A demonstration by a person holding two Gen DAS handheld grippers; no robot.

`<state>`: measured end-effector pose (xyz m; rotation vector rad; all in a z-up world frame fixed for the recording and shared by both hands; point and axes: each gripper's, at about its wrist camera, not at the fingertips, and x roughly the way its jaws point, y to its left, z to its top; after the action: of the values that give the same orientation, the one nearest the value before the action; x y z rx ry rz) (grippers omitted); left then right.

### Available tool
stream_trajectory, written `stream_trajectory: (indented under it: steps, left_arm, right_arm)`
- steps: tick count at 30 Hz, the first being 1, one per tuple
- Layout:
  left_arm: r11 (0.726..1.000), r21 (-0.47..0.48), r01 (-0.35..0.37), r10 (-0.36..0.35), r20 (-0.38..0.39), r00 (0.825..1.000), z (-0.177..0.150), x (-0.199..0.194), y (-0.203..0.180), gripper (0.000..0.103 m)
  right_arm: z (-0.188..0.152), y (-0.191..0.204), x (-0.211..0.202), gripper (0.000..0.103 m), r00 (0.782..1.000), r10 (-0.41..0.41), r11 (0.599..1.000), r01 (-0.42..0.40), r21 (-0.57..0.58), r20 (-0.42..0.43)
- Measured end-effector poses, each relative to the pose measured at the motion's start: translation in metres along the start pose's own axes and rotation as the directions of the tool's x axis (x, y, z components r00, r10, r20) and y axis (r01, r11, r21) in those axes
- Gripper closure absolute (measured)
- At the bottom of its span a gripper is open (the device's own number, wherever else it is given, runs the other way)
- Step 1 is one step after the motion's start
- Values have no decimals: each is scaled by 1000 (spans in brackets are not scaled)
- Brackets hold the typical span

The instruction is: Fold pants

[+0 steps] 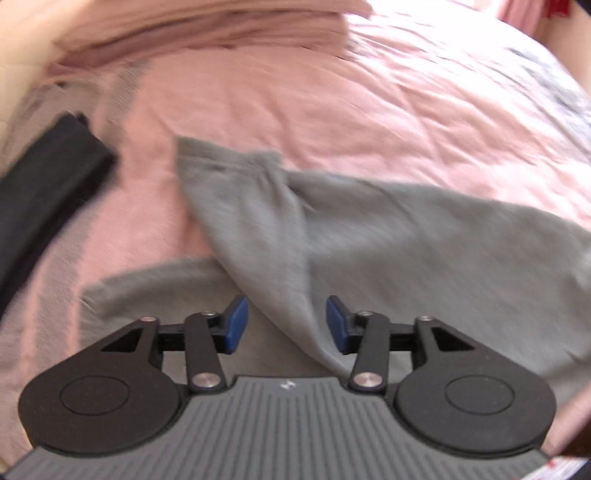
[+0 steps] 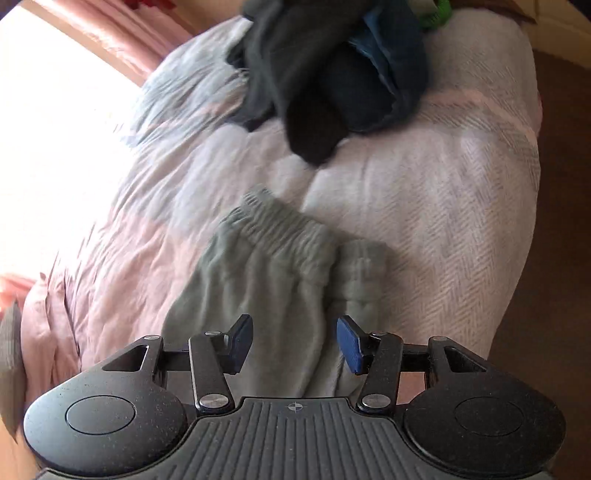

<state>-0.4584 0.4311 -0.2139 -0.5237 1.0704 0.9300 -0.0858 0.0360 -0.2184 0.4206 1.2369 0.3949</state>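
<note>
Grey sweatpants (image 1: 369, 240) lie crumpled on a pink bedcover (image 1: 295, 99). In the left wrist view a folded leg end points up and to the left. My left gripper (image 1: 287, 325) hovers just over the grey cloth, open, its blue pads (image 1: 236, 325) apart with nothing pinched. In the right wrist view the pants' gathered elastic waistband (image 2: 284, 229) lies ahead of my right gripper (image 2: 295, 343). It is open too and hangs above the grey fabric (image 2: 266, 314), with the pads clear of it.
A folded black garment (image 1: 48, 192) lies at the left of the bed. A heap of dark clothes (image 2: 332, 74) sits at the far end, with something green (image 2: 437, 14) behind. Stacked pink bedding (image 1: 203, 26) lies beyond. The bed's edge drops to brown floor (image 2: 561, 184).
</note>
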Motion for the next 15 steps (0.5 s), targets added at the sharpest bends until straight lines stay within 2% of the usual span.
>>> stream_trajectory:
  steps: [3,6,9,10,11,12,13,15]
  left_arm:
    - [995,49,-85,83,50,995,16,19,-10,44]
    - [984,120,-130,118,103,988,31,44,-30,35]
    - [952,218,-216,193,123,973,38,83,-51,35]
    - [937,252,-242,218,120,968,38,96,-55,41]
    - [921,282,-270,245,124,962,36,106,-57,54]
    - [910,287,-300,271,135,953,35,111,-55,91]
    - [923,243,-298,273,132,953,35,110,-45,98]
    - [968,9,-253,247,187,951,32,82,-7,97]
  right_arm:
    - [16,-5,12,55,999,31,998,-32,-59,-30]
    - [24,-6,24,55,998,45,991,-51,-127,-54]
    - [22,-19,33,55,995,83,981,-93,-171,-63]
    - [21,-21,34,55,993,98,978,-108,-178,-63]
    - [19,-24,34,55,992,115,975,-124,-185,-61]
    - [18,-25,34,55,990,132,971,-140,-192,-57]
    - [16,-26,32,55,987,150,967,-158,-197,-53]
    - [17,-27,27,55,982,186,962,-191,-196,-42]
